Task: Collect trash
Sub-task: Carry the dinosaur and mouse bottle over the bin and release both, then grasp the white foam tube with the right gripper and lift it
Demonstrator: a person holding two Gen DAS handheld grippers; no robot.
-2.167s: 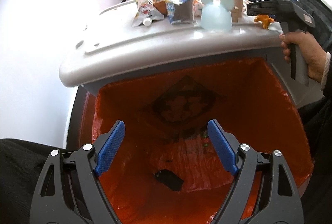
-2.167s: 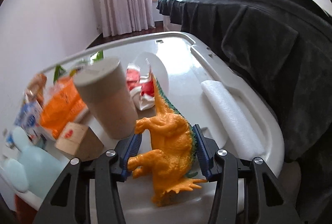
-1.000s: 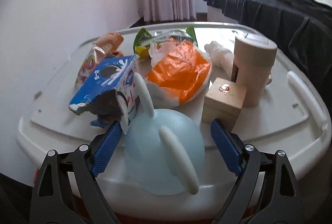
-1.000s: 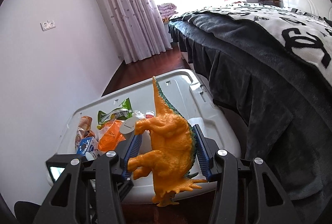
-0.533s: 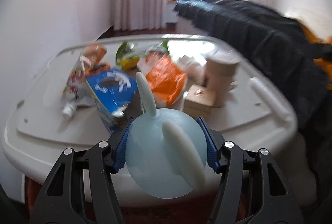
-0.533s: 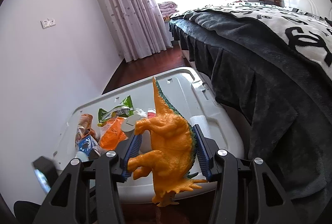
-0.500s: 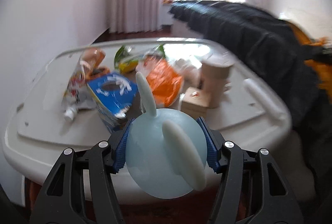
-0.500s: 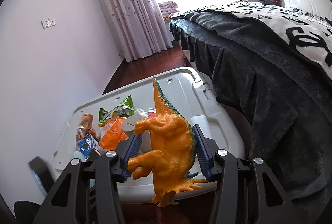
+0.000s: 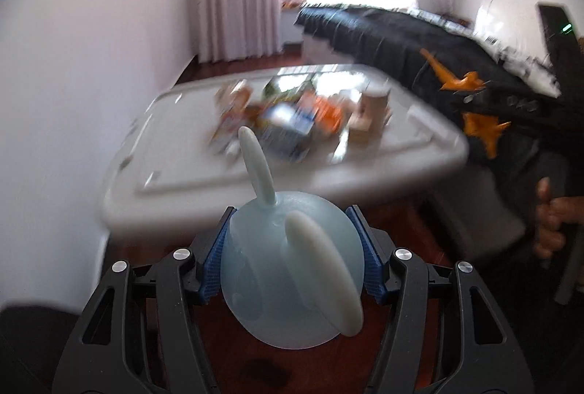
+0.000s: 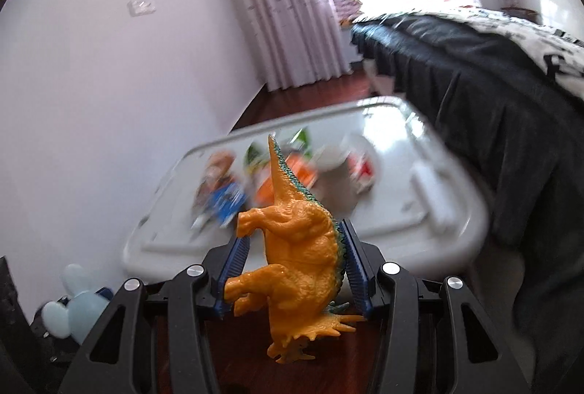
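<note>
Left wrist view: the left tool [image 9: 292,259] pinches a pale blue, smooth, dome-shaped toy [image 9: 292,270] with two rounded, flat ears between its ribbed blue pads, held above dark red wooden floor [image 9: 408,222] in front of the white plastic bin lid [image 9: 189,171]. That glossy lid, with rounded corners and a raised rim, carries a blurred heap of trash: a blue carton [image 9: 288,124], crumpled orange wrapping [image 9: 328,113], a tan paper cup [image 9: 376,102] and a small tan block [image 9: 359,131]. To the lid's right, a hand [image 9: 551,222] grips the black handle of the other tool, with orange spiky parts of a dinosaur visible beside it. Right wrist view: the right tool [image 10: 294,270] is clamped on an orange, knobbly-skinned plastic dinosaur [image 10: 295,255] with a green ridged back, its tail pointing up toward the lid [image 10: 438,240], its horned head hanging below the pads. Left of the lid and lower, the blue toy [image 10: 75,310] appears in the other tool. A bed draped in dark, soft fabric [image 10: 492,95] stands to the lid's right; pleated pink curtains [image 10: 292,11] hang beyond the lid.
</note>
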